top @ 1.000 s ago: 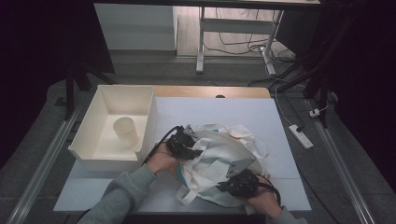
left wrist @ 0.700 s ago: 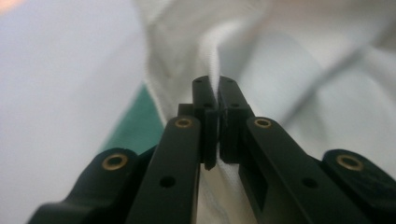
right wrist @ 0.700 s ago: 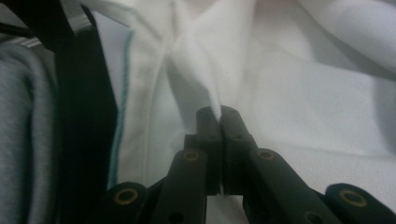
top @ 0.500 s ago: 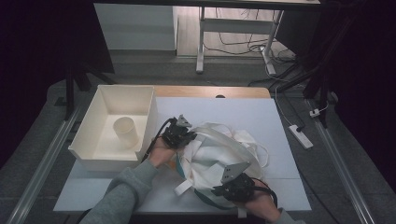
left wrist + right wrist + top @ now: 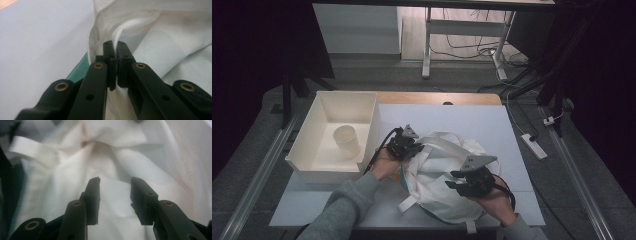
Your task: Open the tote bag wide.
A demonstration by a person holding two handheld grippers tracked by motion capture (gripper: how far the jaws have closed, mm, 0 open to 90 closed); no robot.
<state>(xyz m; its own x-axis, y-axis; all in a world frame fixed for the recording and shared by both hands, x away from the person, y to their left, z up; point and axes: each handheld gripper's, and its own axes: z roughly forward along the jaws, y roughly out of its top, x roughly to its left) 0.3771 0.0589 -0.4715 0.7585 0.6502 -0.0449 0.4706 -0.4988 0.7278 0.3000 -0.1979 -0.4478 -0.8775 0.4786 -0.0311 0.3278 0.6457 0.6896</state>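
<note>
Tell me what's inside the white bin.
One pale cup stands upright on the bin floor, apart from the walls. The near wall hides the floor strip just behind it, so anything low there can't be seen.

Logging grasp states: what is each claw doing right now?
Left claw: shut on the white cloth bag.
Right claw: open, over the bag.

I work in what looks like a lab or test room. My desk has a bare white top, metal rails run along the floor at both frame edges, and cables and a power strip lie on grey carpet at the upper right.
</note>
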